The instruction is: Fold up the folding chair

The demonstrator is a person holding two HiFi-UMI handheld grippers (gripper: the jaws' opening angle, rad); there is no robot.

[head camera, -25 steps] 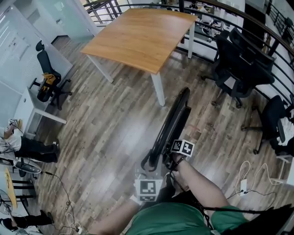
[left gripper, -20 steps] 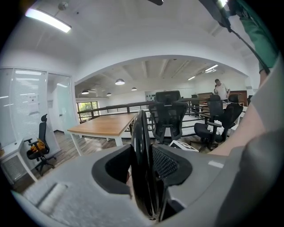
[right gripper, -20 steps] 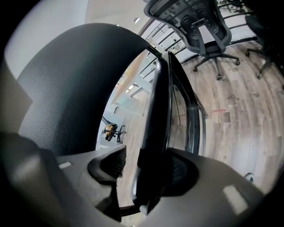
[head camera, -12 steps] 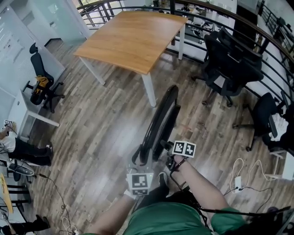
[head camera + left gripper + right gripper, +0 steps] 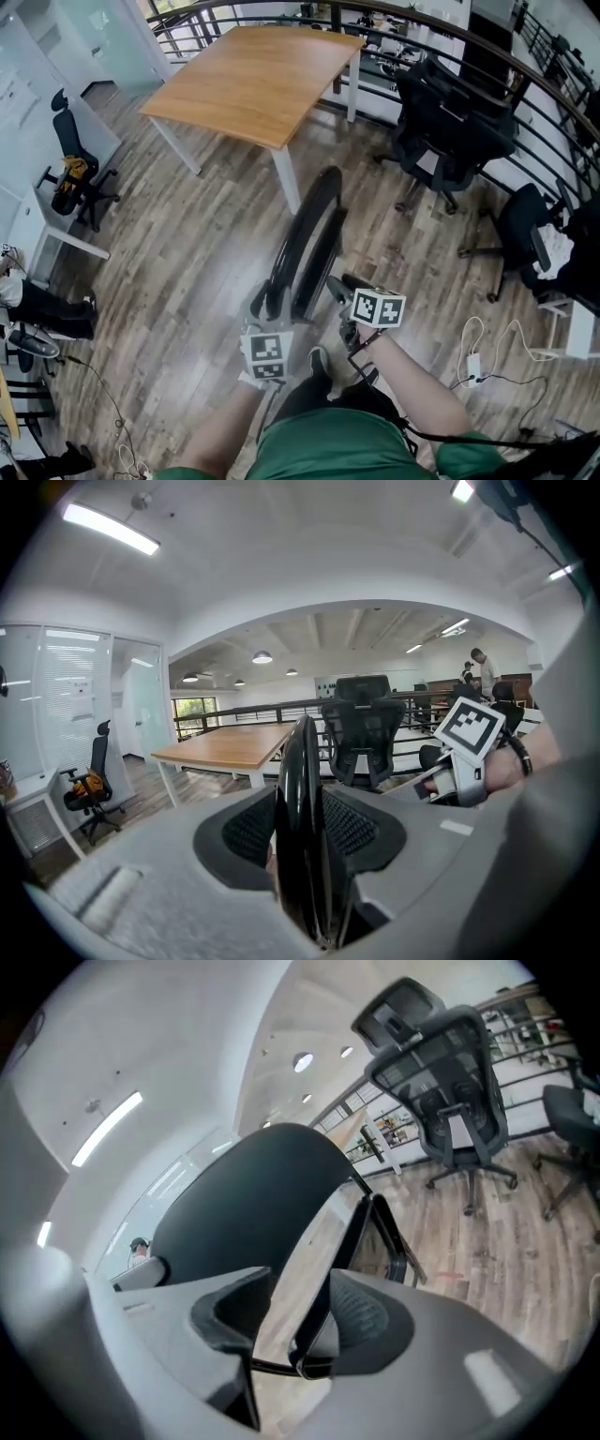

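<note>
Folding chair [image 5: 305,234] collapsed flat, upright on floor off desk's [image 5: 253,84] near corner.
Left tool [image 5: 266,307] clamped on its black edge; right tool [image 5: 338,289] jaws apart, thin frame tube [image 5: 314,1307] between them, against one pad.

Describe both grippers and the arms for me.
Left gripper and right gripper: light grey moulded bodies with dark textured pads, each carrying a white cube printed with black square markers. A black cable trails along the right arm. Green short-sleeved shirt; forearms uncovered.

lower end of folding chair [image 5: 305,234] hidden behind left gripper [image 5: 265,314], bystander [image 5: 42,305] cut off at left edge
</note>
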